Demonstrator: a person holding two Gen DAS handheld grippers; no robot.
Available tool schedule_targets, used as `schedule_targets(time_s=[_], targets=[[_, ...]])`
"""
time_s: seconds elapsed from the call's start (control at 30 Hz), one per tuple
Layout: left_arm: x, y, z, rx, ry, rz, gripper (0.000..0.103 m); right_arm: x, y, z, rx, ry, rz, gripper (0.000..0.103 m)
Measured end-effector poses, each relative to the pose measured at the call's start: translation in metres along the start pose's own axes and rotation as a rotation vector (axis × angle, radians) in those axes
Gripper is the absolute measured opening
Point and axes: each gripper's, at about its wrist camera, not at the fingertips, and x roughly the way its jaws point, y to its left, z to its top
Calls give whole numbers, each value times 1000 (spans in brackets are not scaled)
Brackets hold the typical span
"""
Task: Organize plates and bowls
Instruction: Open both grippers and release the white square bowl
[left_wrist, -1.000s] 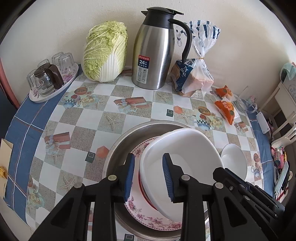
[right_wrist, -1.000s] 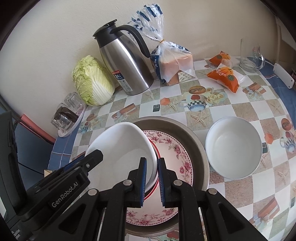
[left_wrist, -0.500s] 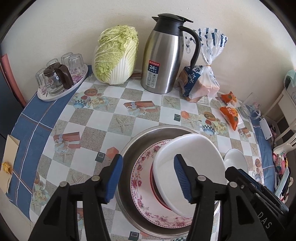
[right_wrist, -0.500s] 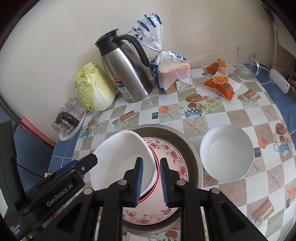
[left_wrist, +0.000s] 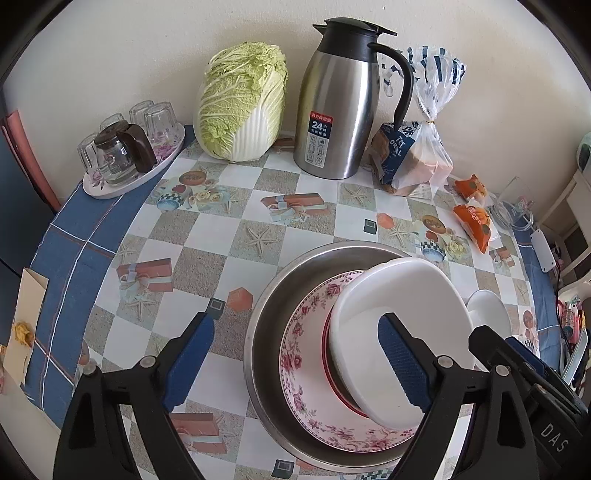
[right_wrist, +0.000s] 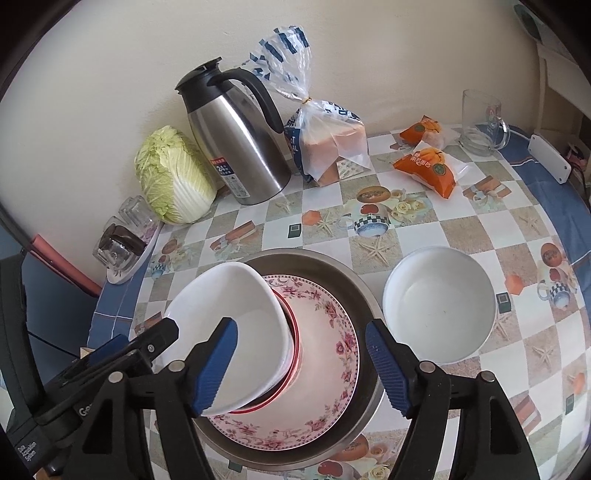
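A white bowl (left_wrist: 400, 295) (right_wrist: 236, 299) sits tilted on a red-rimmed dish on a floral plate (left_wrist: 306, 354) (right_wrist: 328, 325), all inside a steel basin (left_wrist: 280, 295) (right_wrist: 365, 295). My left gripper (left_wrist: 295, 363) is open and empty, its jaws spread wide over the basin's left side. My right gripper (right_wrist: 301, 363) is open and empty, its jaws either side of the stack. A second white bowl (right_wrist: 439, 306) (left_wrist: 489, 310) stands on the table right of the basin.
At the back stand a cabbage (left_wrist: 242, 99), a steel thermos jug (left_wrist: 341, 103), a bag of bread (left_wrist: 415, 155), orange snack packs (right_wrist: 428, 166), a glass mug (right_wrist: 480, 122) and a tray of glasses (left_wrist: 129, 155). The table edge curves at left and right.
Both grippers have opened wide and let go of the white bowl, which now rests in the stack. Both have pulled back and up a little.
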Motion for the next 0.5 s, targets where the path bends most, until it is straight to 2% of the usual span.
schedule_targets(time_s=[0.27,0.37,0.5], targets=[[1,4,0,-21,-10,10,91,1,-2,0,-3,-3,0,95],[0,8,0,-39,-19,15,97,1,-2,1,-7,-10,0,103],[0,10,0,-54,-22,21,97,-1,-3,1,-11,-18,6,103]])
